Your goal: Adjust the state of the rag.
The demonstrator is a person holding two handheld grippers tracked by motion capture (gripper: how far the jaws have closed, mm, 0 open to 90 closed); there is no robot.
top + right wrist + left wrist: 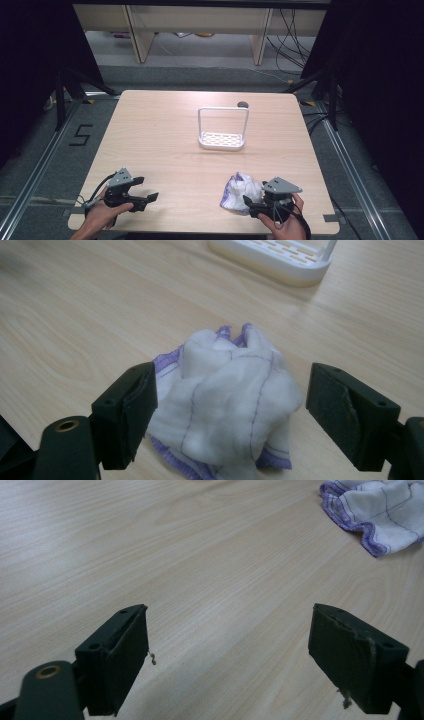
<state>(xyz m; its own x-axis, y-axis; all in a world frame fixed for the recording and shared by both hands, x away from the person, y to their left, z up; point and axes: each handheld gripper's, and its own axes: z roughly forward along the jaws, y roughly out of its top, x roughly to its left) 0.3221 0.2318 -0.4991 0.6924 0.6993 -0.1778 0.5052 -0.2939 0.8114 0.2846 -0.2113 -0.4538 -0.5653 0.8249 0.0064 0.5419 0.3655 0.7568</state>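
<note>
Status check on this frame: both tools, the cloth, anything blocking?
Left tool open, empty, over bare table. Right tool open, jaws either side of crumpled cloth, not clamped. White rack stands farther back, apart; nothing blocking.

The high view looks forward and down from the person's side over the whole counter point(165, 140). The left gripper view skims low across the wood, catching the crumpled white cloth point(380, 510) at its top right. The right gripper view sits close over that cloth point(225, 400), facing the white rack point(280, 260) beyond.
</note>
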